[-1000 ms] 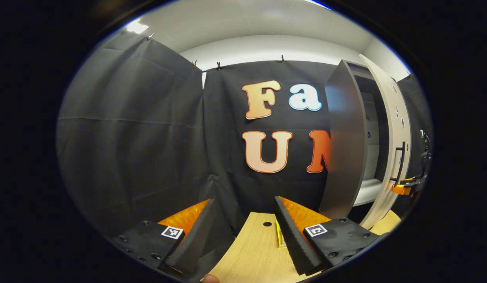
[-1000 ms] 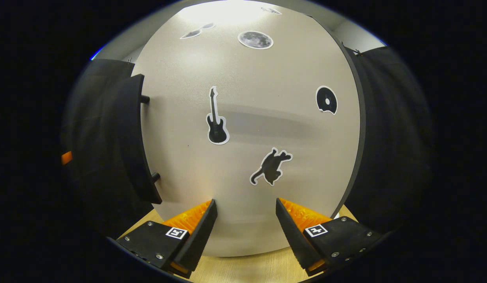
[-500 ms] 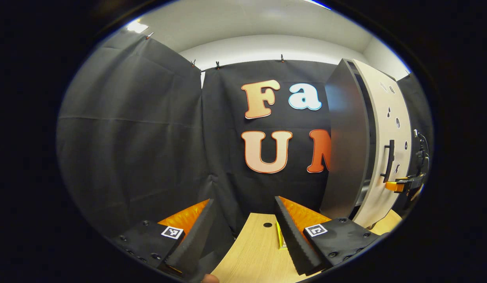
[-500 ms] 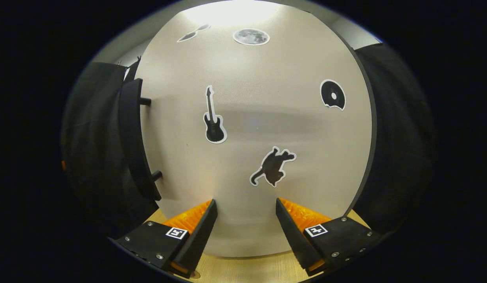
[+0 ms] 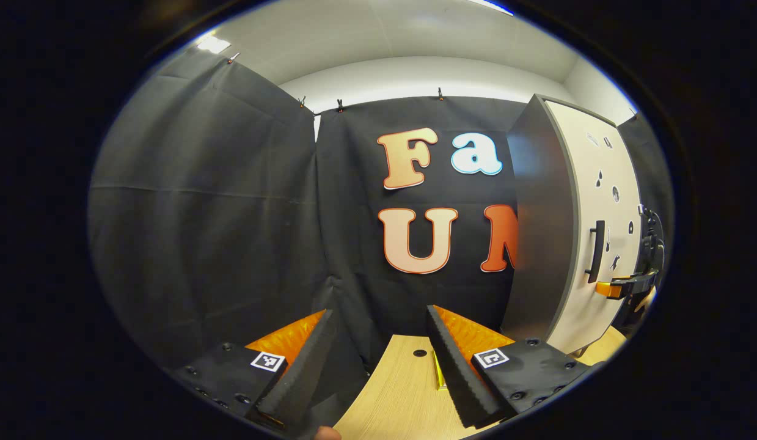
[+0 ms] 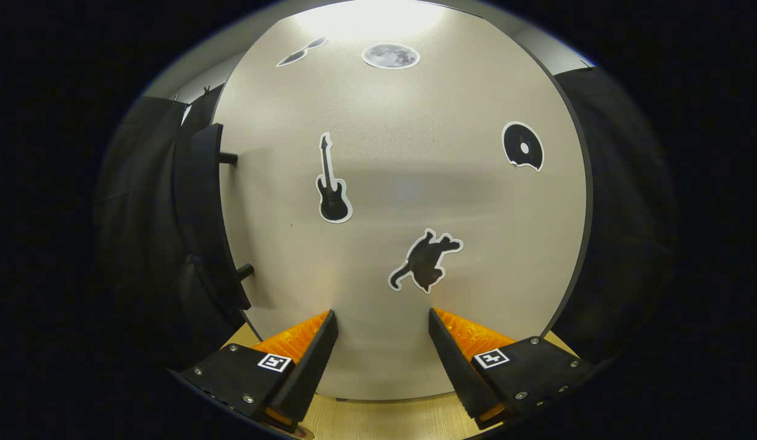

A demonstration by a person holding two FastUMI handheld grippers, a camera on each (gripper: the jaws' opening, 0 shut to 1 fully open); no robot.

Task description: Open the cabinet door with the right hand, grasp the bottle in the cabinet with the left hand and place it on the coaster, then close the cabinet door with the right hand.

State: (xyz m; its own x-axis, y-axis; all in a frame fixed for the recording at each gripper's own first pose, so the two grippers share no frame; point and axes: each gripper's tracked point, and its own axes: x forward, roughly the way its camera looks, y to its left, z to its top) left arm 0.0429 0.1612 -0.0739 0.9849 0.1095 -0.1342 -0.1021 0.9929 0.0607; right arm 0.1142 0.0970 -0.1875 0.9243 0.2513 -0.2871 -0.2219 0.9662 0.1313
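Right gripper view: the right gripper faces the cabinet door close up, jaws spread wide and empty, its handle at the left. In the left gripper view the door sits flush against the cabinet; the left gripper hangs over the counter, jaws wide apart, holding nothing.

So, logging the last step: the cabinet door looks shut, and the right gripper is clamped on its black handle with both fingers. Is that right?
Not the clamping. In the right gripper view the right gripper is open, its fingers spread against the plain door face, with the black handle off to the left, ungripped. The door does look shut in the left gripper view.
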